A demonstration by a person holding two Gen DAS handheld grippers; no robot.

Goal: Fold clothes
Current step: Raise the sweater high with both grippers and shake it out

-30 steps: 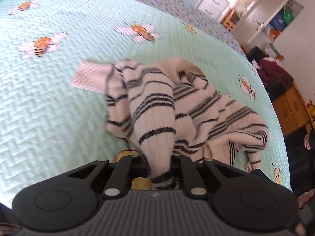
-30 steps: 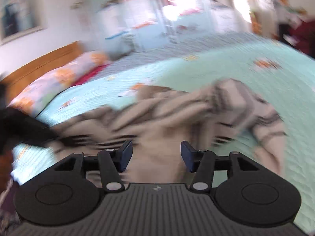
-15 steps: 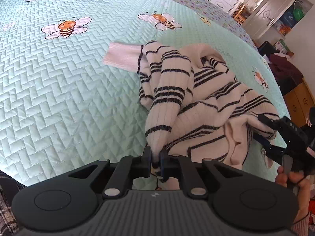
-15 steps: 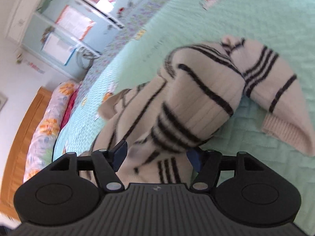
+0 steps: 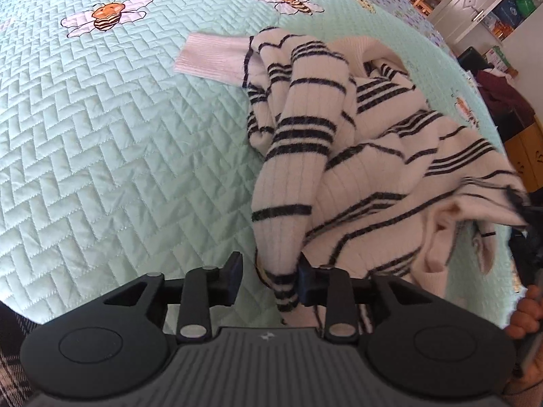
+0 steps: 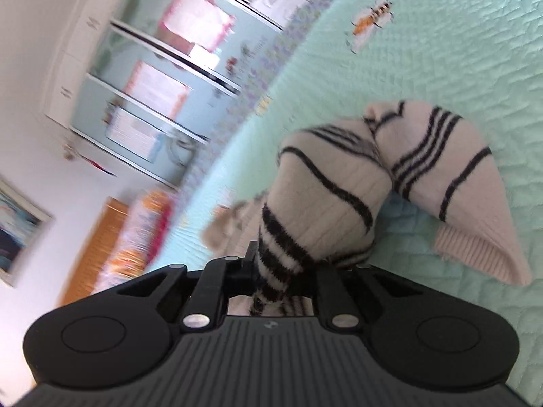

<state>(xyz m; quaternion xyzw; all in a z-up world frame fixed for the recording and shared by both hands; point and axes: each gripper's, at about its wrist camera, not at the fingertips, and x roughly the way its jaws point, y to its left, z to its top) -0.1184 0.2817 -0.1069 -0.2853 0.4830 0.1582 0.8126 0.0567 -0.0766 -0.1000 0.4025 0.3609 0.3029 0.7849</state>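
Since a second ago our left gripper (image 5: pixel 268 276) has come lower over the bed and let go its tight pinch: its jaws are opening, with the sweater's striped end still hanging between them and leaning on the right-hand pad only, a clear gap on the other side. Our right gripper (image 6: pixel 283 276), which stood wide and empty then, has rolled over and is closing on a bunched striped fold; its pads already press the knit.

Out from the left fingers the sweater (image 5: pixel 356 156) runs away and up the picture as a long ribbed tube, so its long axis lies roughly along the line we point. It sits crumpled on the mint quilt (image 5: pixel 118 142), a plain cuff (image 5: pixel 210 56) at the far end toward the left, the body spilling right toward the bed's edge. In the right wrist view the second cuff (image 6: pixel 475 251) droops just right of the fingers onto the quilt.

We judge that the right hand, now the one with a hold, is the nearer one to pull the body out flat
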